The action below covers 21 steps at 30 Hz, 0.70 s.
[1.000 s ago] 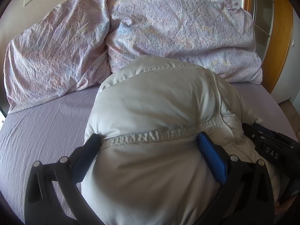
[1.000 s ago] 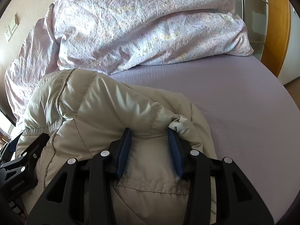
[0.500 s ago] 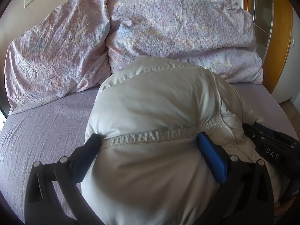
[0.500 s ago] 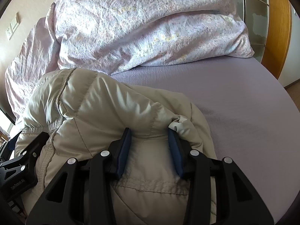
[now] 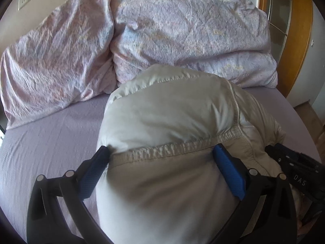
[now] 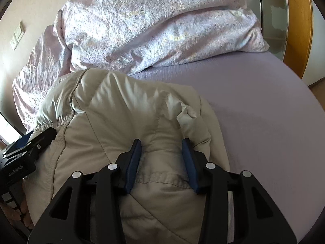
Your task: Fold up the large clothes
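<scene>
- Two grippers sit side by side on one puffy beige jacket point(image 5: 172, 126), which is bundled on the lilac bed sheet point(image 5: 50, 138).
- The left gripper point(image 5: 162, 156) has its jaws spread wide, with the padded bulk of the jacket filling the gap; a stitched seam point(image 5: 162, 149) runs straight across from one blue pad point(image 5: 229, 172) to the other.
- Whether those wide pads actually squeeze the cloth I cannot tell; both touch it.
- The right gripper point(image 6: 161, 148) has its jaws drawn much closer, pinching a fold of the jacket point(image 6: 126, 109) between its blue pads point(image 6: 133, 162).
- A crumpled corner of fabric pokes up just ahead of its right-hand pad.
- Each gripper shows at the edge of the other's view: right gripper point(image 5: 294, 168), left gripper point(image 6: 24, 154).
- Ahead of both grippers, beyond the jacket, a rumpled floral duvet point(image 5: 182, 30) lies heaped on the sheet.
</scene>
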Each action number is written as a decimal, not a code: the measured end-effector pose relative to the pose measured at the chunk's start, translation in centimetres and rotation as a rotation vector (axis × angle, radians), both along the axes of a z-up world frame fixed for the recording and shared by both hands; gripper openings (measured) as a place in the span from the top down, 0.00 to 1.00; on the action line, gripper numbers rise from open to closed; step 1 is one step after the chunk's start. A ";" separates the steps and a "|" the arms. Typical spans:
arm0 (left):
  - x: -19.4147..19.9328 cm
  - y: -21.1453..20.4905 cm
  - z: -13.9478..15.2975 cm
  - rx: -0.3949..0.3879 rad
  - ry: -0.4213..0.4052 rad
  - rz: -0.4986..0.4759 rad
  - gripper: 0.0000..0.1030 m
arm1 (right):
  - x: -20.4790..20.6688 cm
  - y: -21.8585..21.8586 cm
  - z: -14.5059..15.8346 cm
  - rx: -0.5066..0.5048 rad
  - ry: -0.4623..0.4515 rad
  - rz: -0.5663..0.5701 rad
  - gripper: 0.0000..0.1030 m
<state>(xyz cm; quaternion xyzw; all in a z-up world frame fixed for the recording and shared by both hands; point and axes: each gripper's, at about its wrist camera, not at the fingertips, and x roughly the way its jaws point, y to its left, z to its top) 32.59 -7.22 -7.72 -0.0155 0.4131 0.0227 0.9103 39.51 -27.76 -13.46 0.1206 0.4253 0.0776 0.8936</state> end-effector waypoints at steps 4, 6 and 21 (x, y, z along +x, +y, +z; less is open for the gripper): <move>0.1 0.1 -0.6 -0.013 -0.008 -0.004 0.02 | 0.0 0.0 -0.4 0.020 -0.008 -0.011 0.58; 0.0 0.1 -0.8 -0.013 -0.019 -0.001 0.02 | 0.0 0.0 -0.5 0.018 -0.012 -0.015 0.58; -0.2 0.1 -1.0 0.003 -0.013 0.013 0.02 | 0.7 0.7 0.0 -0.034 0.058 -0.030 0.56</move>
